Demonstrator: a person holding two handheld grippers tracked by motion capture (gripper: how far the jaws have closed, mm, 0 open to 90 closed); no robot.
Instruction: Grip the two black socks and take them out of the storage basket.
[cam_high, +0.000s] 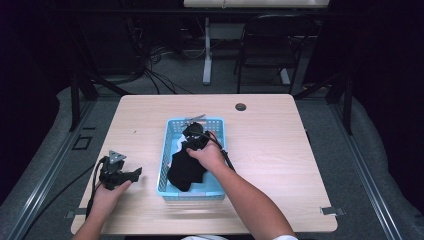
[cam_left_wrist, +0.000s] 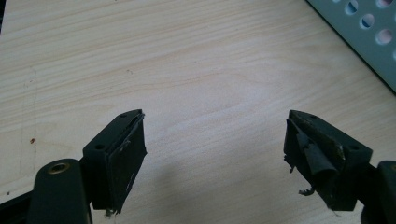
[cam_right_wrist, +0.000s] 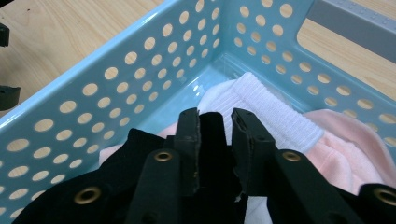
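Observation:
A light blue perforated basket stands in the middle of the wooden table and holds clothes. A black cloth lies at its near end. A white ribbed sock and a pink cloth lie beyond it. My right gripper reaches down into the basket, its jaws shut on a fold of the black cloth. My left gripper rests low over bare table to the left of the basket, open, with nothing between its jaws.
The basket wall shows at the upper right of the left gripper view. A round cable hole sits near the table's far edge. A metal clip is at the near right corner. A black chair stands beyond the table.

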